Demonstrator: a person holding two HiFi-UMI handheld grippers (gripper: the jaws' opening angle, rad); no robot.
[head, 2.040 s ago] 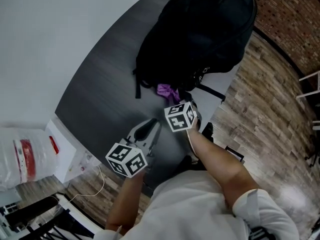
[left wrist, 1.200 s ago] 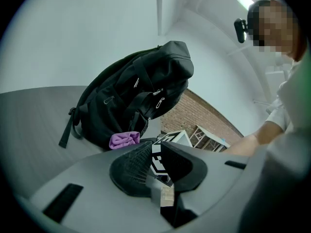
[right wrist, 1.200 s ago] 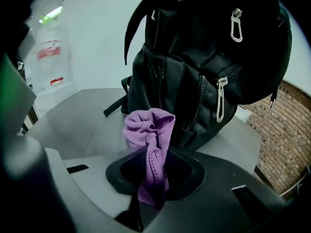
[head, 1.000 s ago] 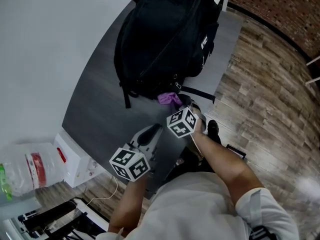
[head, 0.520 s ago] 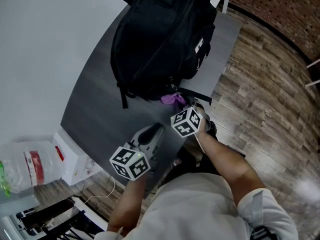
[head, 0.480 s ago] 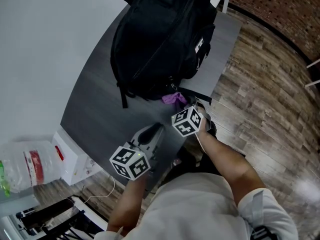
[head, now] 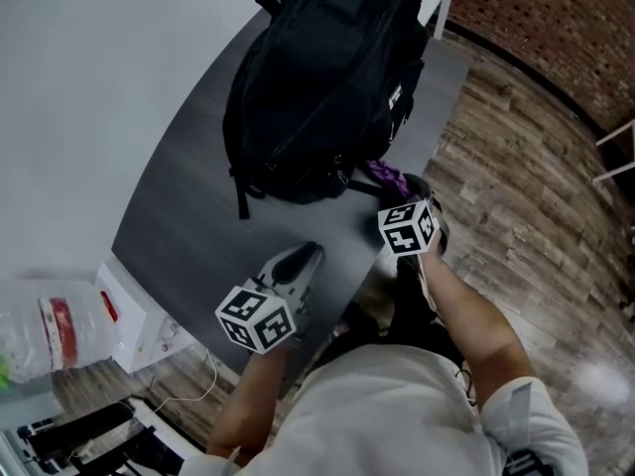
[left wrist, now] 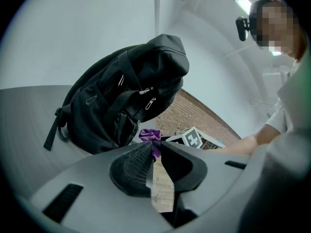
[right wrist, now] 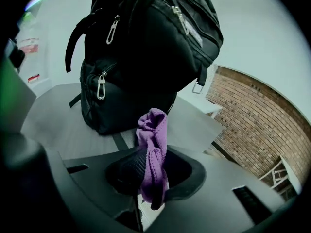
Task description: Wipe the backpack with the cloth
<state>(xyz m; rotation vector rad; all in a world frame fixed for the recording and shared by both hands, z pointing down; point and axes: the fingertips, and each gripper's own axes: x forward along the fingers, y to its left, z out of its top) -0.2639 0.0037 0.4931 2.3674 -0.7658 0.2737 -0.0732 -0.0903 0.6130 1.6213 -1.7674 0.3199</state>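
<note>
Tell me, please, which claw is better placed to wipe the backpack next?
Right, I'd say: the right claw is shut on the purple cloth beside the backpack, while the left claw is shut, empty, and farther back.

In the head view, the backpack (head: 317, 77) runs off the top edge at 12 o'clock. The right claw (head: 405, 191) covers most of the cloth (head: 383, 175); only a purple tuft shows. At 8 o'clock a blurred plastic bag (head: 45, 330) is cut by the left edge.
</note>
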